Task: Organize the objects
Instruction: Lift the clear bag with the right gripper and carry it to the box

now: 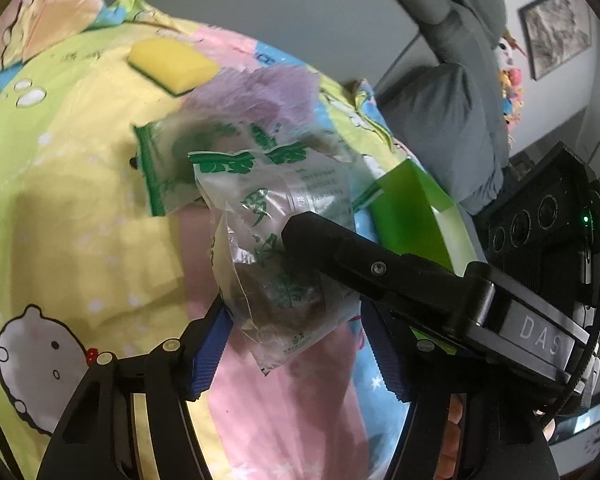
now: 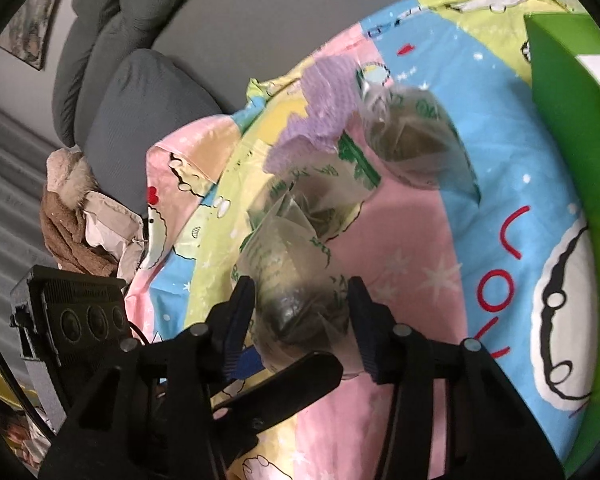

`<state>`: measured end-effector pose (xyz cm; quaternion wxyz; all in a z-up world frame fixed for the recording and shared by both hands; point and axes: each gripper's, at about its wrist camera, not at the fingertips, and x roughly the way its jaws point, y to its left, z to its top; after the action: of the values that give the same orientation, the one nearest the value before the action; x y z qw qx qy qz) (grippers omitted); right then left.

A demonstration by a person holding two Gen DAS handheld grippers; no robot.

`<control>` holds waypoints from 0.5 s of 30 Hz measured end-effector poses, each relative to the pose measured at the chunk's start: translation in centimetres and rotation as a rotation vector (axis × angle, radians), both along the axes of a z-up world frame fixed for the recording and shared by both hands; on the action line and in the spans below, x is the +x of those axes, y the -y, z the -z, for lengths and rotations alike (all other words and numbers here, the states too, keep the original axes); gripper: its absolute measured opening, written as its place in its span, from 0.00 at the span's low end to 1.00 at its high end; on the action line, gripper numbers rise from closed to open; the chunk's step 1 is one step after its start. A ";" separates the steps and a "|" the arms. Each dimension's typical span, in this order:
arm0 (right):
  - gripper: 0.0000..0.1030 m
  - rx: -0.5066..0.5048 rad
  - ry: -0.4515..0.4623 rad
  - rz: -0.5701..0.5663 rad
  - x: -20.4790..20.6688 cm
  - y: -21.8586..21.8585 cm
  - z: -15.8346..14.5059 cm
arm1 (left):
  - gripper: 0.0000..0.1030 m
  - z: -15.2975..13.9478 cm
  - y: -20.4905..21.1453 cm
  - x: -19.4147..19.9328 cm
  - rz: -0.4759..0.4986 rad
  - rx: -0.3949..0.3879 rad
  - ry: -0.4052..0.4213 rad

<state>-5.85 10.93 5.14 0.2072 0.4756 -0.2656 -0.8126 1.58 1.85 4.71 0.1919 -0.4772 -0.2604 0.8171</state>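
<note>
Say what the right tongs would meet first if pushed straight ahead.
Probably the clear packet already between the right tongs, then the purple cloth; depth is unclear.

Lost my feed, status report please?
Both grippers, left and right, around one clear packet, grip unconfirmed. Second packet behind. Green box alongside.

Left claw and right claw angled downward; jaws part-open.
</note>
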 end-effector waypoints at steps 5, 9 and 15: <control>0.45 -0.018 -0.029 0.025 0.9 -0.7 -1.1 | 0.65 -1.6 -1.2 0.2 0.014 -0.022 -0.047; 0.45 -0.035 -0.101 0.081 2.3 -2.3 -3.2 | 0.65 -3.6 -2.9 0.5 0.040 -0.020 -0.144; 0.45 -0.074 -0.174 0.198 4.6 -5.3 -4.9 | 0.65 -4.8 -6.0 0.2 0.102 -0.037 -0.222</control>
<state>-1.29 16.21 10.06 0.1657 0.3667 -0.3220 -0.8570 1.76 7.81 9.51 0.2520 -0.3997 -0.1979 0.8588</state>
